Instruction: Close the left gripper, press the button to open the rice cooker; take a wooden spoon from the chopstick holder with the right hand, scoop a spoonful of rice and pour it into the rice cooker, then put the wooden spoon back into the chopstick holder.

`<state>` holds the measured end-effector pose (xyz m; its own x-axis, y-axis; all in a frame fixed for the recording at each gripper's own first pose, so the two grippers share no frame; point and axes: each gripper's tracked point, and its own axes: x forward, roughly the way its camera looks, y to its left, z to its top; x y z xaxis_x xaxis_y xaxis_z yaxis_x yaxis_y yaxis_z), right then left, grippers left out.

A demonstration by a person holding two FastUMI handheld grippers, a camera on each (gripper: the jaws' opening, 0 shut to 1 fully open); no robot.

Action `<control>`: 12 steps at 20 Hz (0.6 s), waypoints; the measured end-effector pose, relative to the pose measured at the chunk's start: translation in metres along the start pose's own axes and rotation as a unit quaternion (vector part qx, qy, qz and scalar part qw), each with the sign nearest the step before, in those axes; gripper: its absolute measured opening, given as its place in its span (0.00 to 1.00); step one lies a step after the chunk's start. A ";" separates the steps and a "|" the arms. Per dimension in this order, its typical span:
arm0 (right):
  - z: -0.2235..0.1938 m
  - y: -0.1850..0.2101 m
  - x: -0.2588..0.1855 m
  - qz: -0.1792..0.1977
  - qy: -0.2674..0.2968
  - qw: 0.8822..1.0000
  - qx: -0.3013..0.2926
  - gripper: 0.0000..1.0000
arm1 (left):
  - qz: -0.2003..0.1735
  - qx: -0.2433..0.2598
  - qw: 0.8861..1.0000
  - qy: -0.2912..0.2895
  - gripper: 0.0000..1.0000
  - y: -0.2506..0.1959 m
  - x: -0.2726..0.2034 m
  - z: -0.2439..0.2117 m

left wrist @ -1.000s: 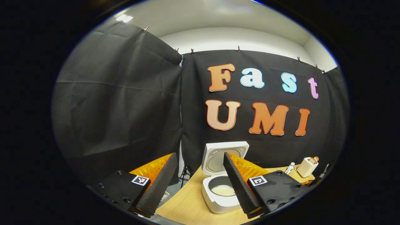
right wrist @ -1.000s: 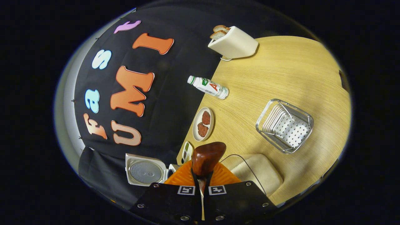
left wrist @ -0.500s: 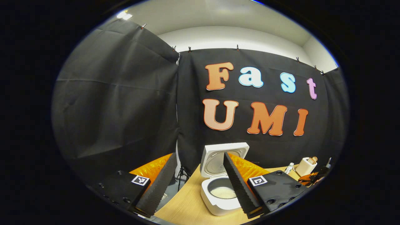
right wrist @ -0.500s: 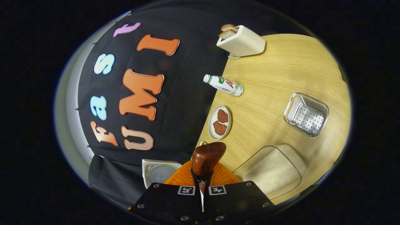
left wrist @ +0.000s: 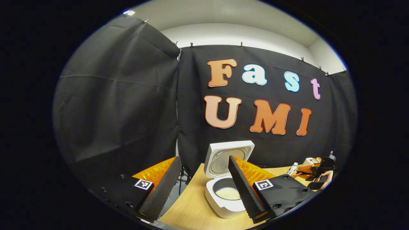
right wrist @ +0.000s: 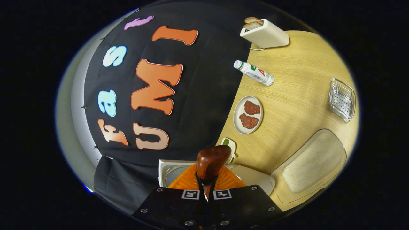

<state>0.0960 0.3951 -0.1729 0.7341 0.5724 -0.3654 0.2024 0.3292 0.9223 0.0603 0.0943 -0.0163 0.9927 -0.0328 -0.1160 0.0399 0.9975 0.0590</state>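
Your right gripper [right wrist: 204, 191] has its jaws closed tight on the wooden spoon [right wrist: 211, 161]. The spoon's long axis runs forward along the fingers, and its bowl points away from the gripper, toward the booth wall. Your left gripper [left wrist: 204, 188] holds nothing, and its jaws stand wide apart. Between its 2 fingers you see the rice cooker [left wrist: 223, 204] on the tabletop [left wrist: 191, 210], lid upright and open. The rice container [right wrist: 311, 166] lies to the right of the spoon.

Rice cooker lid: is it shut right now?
No. In the left gripper view the rice cooker has its lid standing upright behind the pot, and the inner pot is exposed.
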 end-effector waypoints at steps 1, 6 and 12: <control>-0.005 0.008 0.007 0.000 -0.001 1.000 -0.007 0.02 | -0.002 0.000 1.000 0.002 1.00 0.003 0.000 0.000; -0.026 0.041 0.033 0.002 -0.006 0.999 -0.045 0.01 | -0.008 0.001 1.000 0.002 1.00 0.013 0.007 0.003; -0.042 0.061 0.056 -0.009 -0.031 0.993 -0.114 0.01 | -0.005 0.003 1.000 -0.004 1.00 0.029 0.007 0.010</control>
<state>0.1225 0.4789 -0.1425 0.7714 0.5199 -0.3670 0.0696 0.5043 0.8607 0.0691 0.1228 -0.0053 0.9931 -0.0439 -0.1085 0.0511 0.9966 0.0646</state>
